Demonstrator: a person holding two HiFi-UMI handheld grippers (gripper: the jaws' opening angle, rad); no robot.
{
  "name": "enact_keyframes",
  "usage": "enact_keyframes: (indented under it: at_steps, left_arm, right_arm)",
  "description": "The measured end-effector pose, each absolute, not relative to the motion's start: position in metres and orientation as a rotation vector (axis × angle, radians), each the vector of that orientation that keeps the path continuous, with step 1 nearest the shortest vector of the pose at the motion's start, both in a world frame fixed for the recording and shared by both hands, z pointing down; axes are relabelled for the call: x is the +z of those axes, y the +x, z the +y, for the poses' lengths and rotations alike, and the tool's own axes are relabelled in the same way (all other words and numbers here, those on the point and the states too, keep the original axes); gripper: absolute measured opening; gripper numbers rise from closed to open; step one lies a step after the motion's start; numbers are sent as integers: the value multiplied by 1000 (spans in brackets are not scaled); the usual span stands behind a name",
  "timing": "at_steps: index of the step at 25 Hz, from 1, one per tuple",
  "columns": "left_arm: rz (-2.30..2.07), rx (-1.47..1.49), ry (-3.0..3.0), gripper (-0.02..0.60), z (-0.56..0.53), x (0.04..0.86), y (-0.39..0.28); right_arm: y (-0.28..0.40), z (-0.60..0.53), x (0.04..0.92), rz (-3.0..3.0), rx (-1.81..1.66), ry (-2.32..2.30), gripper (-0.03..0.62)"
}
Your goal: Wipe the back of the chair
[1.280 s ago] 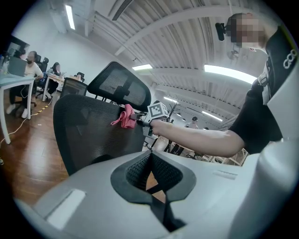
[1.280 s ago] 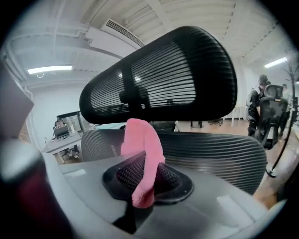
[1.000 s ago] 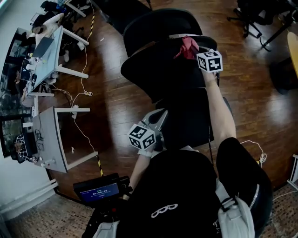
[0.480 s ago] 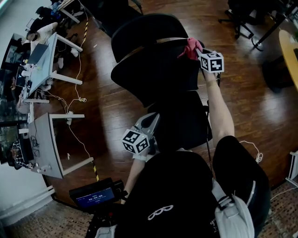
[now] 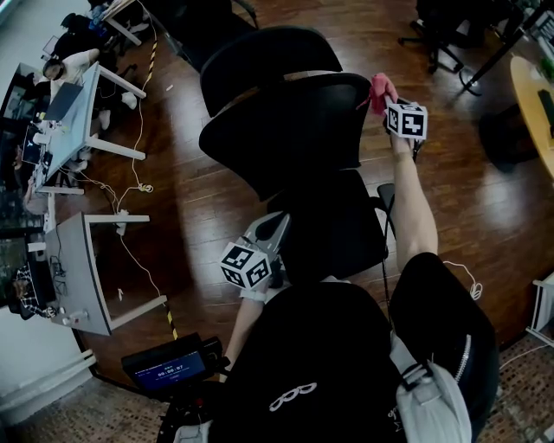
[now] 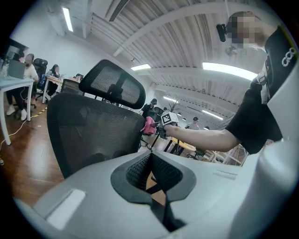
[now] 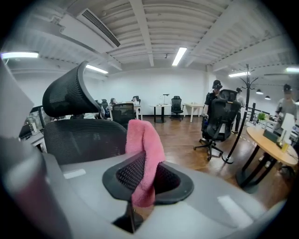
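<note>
The black mesh chair back [image 5: 286, 121] stands before me in the head view, its headrest [image 5: 268, 52] beyond it. My right gripper [image 5: 383, 99] is shut on a pink cloth [image 5: 379, 86], held just off the back's upper right edge. In the right gripper view the cloth [image 7: 145, 154] droops over the jaws, with the chair back [image 7: 84, 137] to its left. My left gripper [image 5: 275, 227] hangs low by the seat's left side. In the left gripper view its pads [image 6: 140, 170] meet with nothing between them. That view looks up at the chair back [image 6: 93, 130] and the cloth [image 6: 149, 125].
White desks [image 5: 78, 104] with seated people and trailing cables line the left. Another desk [image 5: 86, 260] stands nearer. Other office chairs [image 5: 433, 26] and a round wooden table [image 5: 530, 95] are at the right. A device with a lit screen [image 5: 169, 365] sits at my lower left.
The right gripper has carried the pink cloth rightwards along the top of the chair back, from over the mesh to past its right edge. The left gripper has hardly moved.
</note>
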State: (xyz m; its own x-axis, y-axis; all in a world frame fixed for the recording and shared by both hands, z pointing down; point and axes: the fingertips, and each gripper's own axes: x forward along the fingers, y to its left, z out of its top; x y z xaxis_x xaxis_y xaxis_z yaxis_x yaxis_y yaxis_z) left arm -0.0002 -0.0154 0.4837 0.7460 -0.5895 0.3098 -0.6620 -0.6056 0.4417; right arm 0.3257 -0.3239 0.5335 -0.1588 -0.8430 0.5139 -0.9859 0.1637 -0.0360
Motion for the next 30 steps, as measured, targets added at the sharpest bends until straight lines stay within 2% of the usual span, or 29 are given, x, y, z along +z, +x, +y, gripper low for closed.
enact_keyframes:
  at_steps: [4, 7, 30]
  left_arm:
    - [-950, 175, 2401, -12, -14, 485, -4]
    - [-954, 174, 2396, -12, -11, 487, -9]
    - [-1028, 120, 2346, -12, 4, 485, -76]
  right_arm:
    - [353, -314, 543, -1977, 523, 1799, 40]
    - [349, -312, 551, -1952, 503, 1779, 40]
    - [116, -311, 571, -2142, 328, 1355, 40]
